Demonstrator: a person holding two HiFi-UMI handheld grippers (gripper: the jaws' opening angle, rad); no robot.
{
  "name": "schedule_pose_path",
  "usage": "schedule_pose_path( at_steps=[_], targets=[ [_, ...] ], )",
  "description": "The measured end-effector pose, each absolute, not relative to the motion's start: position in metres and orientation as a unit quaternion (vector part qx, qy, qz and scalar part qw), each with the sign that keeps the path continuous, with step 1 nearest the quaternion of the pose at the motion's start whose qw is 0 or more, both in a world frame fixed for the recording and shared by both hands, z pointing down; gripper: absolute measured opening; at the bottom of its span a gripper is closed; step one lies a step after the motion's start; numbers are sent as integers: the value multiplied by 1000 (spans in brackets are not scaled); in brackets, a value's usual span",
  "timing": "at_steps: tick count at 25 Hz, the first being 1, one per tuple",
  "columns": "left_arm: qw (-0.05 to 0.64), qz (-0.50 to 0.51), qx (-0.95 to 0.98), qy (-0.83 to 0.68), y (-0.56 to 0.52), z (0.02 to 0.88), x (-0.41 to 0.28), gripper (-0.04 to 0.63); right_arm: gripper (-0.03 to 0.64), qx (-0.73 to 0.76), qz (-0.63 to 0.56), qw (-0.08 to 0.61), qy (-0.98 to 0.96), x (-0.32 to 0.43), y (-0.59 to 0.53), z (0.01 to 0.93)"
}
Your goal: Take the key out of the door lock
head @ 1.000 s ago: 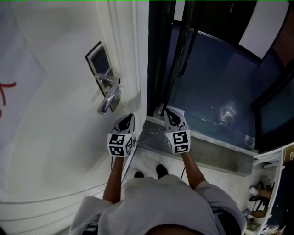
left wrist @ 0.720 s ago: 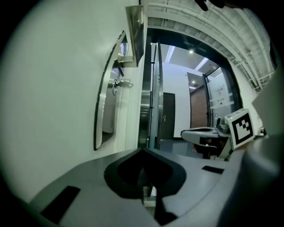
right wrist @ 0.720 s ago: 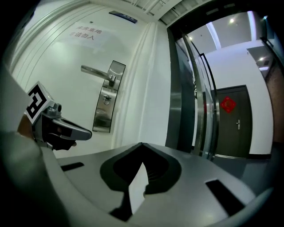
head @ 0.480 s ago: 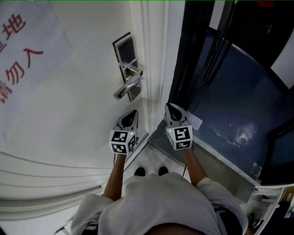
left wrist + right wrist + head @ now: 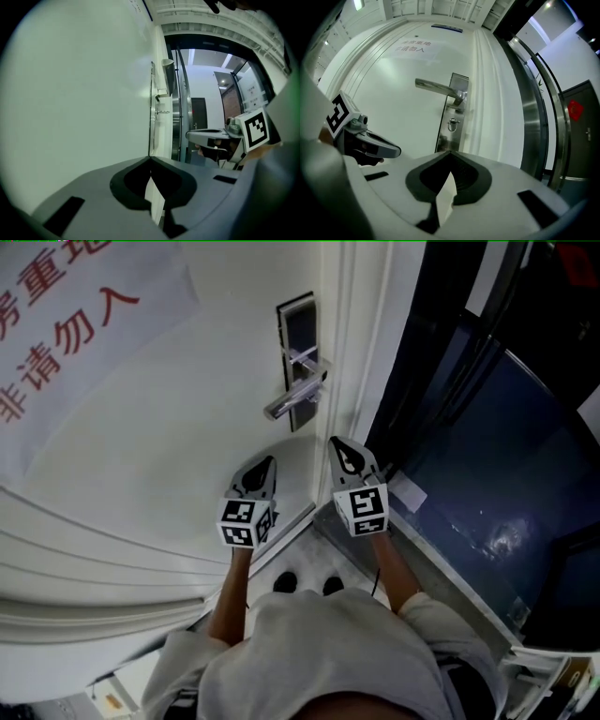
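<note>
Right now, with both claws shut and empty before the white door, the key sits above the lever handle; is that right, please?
Not quite: the key sits below the lever handle, not above it, as the right gripper view shows. The rest holds: the left claw and the right claw are shut and empty before the white door.

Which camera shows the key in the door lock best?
The right gripper view: it looks straight at the key, just below the door handle. The left gripper view sees the door edge-on, showing only small stubs. In the head view the key cannot be made out.
</note>
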State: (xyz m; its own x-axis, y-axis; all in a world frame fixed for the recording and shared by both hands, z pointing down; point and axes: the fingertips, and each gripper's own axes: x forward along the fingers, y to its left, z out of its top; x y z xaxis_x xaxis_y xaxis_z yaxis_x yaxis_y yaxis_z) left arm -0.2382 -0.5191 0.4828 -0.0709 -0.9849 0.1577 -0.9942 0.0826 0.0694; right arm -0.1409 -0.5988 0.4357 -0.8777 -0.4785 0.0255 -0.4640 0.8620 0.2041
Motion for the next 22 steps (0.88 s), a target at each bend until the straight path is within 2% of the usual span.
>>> schedule_pose_path(
  at_steps=[6,22],
  targets=[
    [81,24,673,-735,-516,481,-242,18,23,225,-155,47,-961,-154,-595,424],
    [78,9,687,-723,-533,476,-241,18,23,200,-489,118,-841,-184,-606,382]
  ],
)
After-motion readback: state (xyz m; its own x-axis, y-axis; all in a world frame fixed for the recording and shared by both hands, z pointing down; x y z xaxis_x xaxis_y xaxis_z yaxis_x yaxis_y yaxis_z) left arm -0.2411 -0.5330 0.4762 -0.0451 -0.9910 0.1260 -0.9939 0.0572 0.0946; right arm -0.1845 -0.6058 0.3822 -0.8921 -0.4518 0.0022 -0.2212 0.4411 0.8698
